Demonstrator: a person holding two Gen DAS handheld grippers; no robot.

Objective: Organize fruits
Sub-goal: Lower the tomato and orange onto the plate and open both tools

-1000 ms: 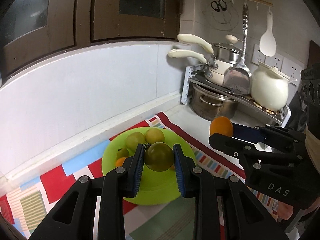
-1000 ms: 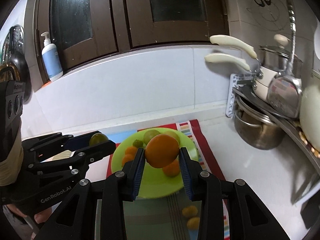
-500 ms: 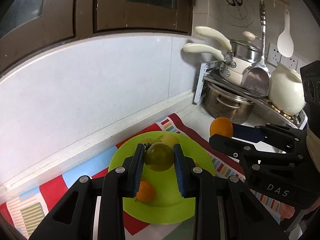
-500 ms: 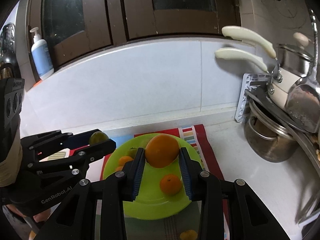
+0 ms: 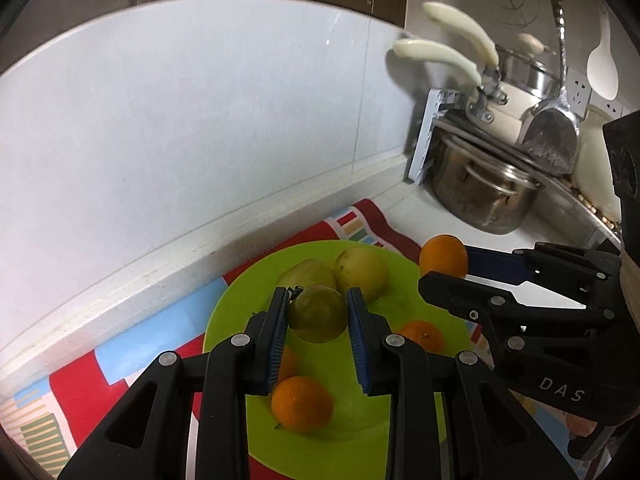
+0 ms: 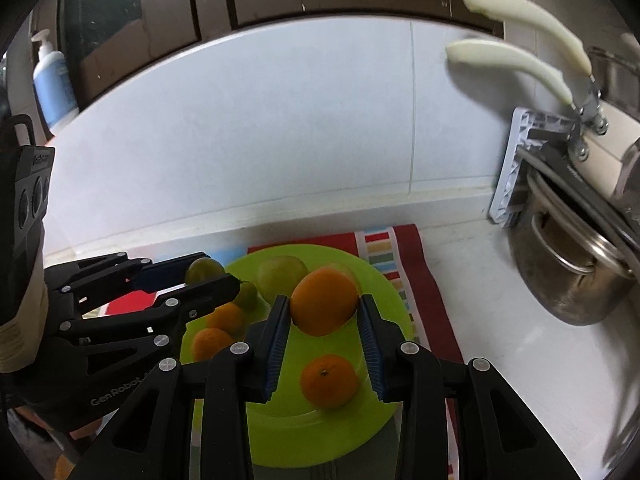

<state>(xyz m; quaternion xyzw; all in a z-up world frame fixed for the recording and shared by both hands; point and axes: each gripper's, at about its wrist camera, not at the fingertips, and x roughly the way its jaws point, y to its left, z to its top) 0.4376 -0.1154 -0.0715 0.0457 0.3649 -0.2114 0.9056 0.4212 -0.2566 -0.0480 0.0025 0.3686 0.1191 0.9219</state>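
My left gripper [image 5: 318, 314] is shut on a green round fruit [image 5: 318, 314], held just above the lime-green plate [image 5: 224, 312]. My right gripper [image 6: 323, 307] is shut on an orange [image 6: 323, 307] over the same plate [image 6: 384, 288]. On the plate lie two yellow-green fruits [image 5: 362, 270] at the back and several small oranges [image 5: 302, 404]. Each gripper shows in the other's view: the right one [image 5: 444, 260] at the plate's right side, the left one [image 6: 208, 272] at the plate's left side.
The plate rests on a striped red, blue and green cloth [image 5: 80, 384] on a white counter against a white tiled wall. A rack with steel pots [image 5: 484, 196], pans with cream handles [image 5: 436, 56] and a spatula stands at the right. A soap bottle [image 6: 52, 80] sits far left.
Both grippers have moved forward and down towards the plate, each still gripping its fruit. The plate and its fruits now look larger and closer.
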